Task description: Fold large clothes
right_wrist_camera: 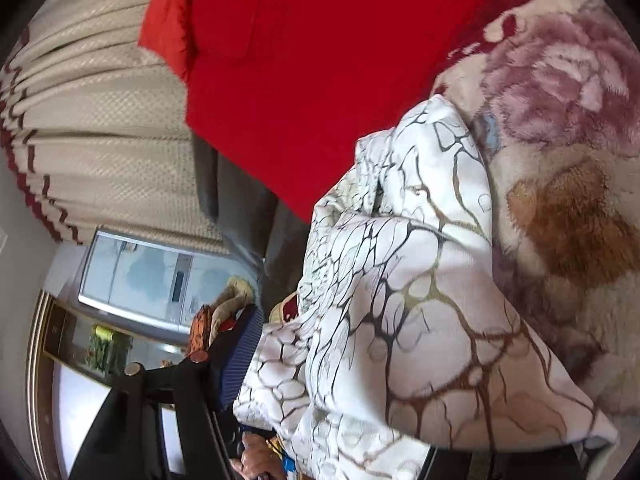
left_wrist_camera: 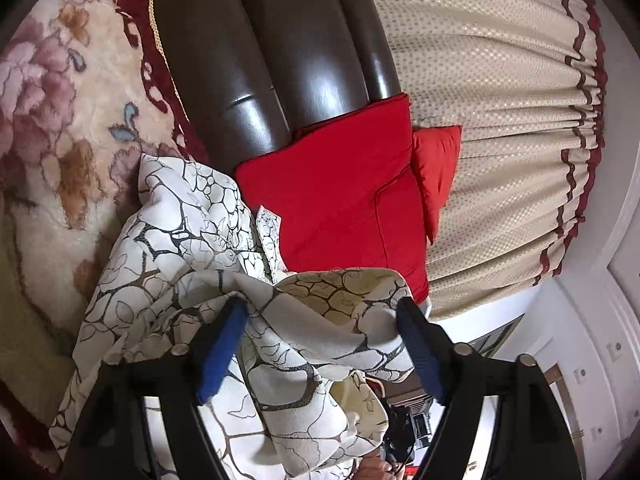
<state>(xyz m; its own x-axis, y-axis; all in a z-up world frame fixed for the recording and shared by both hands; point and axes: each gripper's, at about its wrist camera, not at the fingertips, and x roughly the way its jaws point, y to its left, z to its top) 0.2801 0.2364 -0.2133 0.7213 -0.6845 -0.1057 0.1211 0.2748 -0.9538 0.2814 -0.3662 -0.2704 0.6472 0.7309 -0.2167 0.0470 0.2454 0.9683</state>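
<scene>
The garment [left_wrist_camera: 192, 240] is white cloth with a black and gold crackle print, bunched on the floral blanket. In the left wrist view my left gripper [left_wrist_camera: 320, 320] has its blue-padded fingers [left_wrist_camera: 222, 348] wide apart, with a fold of the garment draped between and over them. In the right wrist view the same garment [right_wrist_camera: 400, 300] fills the lower right and covers my right gripper [right_wrist_camera: 320, 360]; only its left finger [right_wrist_camera: 240, 360] shows, pressed against the cloth. The other finger is hidden.
A plush floral blanket [left_wrist_camera: 52, 120] lies under the garment. Two red pillows [left_wrist_camera: 344, 192] lean on a dark brown padded headboard [left_wrist_camera: 280, 60]. A beige pleated curtain [left_wrist_camera: 500, 120] hangs beyond, and it shows in the right wrist view [right_wrist_camera: 100, 120].
</scene>
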